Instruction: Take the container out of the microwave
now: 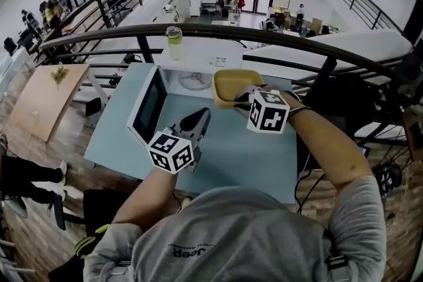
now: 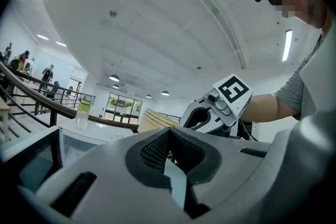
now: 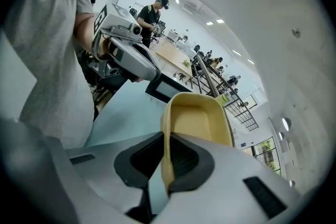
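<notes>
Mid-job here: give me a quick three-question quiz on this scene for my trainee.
1. True or false: the door of the microwave is shut.
2. The right gripper is clamped on which part of the yellow container: A) its side wall, B) a lid, C) its base?
3. Fill in: the left gripper holds ____.
Key: 1 false, it stands open; 2 A; 3 nothing.

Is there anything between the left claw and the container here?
No. In the head view only bare table lies between the left claw and the container, which the right claw holds by its rim.
</notes>
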Demonstrator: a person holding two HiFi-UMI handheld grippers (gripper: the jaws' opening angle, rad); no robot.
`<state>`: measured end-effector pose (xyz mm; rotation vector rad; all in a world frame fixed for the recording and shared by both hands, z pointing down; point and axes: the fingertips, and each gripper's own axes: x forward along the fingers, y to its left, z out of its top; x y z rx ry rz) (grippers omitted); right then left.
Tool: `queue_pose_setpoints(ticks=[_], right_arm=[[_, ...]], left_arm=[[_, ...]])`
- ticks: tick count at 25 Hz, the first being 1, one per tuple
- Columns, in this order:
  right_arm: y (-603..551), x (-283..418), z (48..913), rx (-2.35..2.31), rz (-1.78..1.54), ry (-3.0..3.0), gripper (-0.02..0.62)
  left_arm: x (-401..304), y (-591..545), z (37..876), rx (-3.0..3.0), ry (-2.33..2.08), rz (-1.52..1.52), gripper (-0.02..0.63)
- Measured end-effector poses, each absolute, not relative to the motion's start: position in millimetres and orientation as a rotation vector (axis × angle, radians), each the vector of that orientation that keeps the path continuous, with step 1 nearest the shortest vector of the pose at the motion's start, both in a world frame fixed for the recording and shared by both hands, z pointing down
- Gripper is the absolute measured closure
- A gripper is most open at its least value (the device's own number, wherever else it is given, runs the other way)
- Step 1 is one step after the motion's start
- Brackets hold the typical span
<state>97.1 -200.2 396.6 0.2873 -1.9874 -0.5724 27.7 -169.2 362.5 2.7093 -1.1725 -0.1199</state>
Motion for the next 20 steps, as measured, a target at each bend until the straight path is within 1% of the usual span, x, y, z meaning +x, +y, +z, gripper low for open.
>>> queue_pose_setpoints(ticks=[4,9,20], right_arm=[[-187,118,411,0.242,-0.576,-1.994,0.557],[-174,129,431,0.213,-0.566,-2.012,0.557],[-154,107,470,0.303,-0.445,-1.997,0.557]], left_arm=[[43,-156,375,2.674,-1.229,-0.104,0.598],[47,-142,398,2.644,-1.260,-0.062,0.598],[3,-140,439,2.648,-1.145,0.059,0.598]])
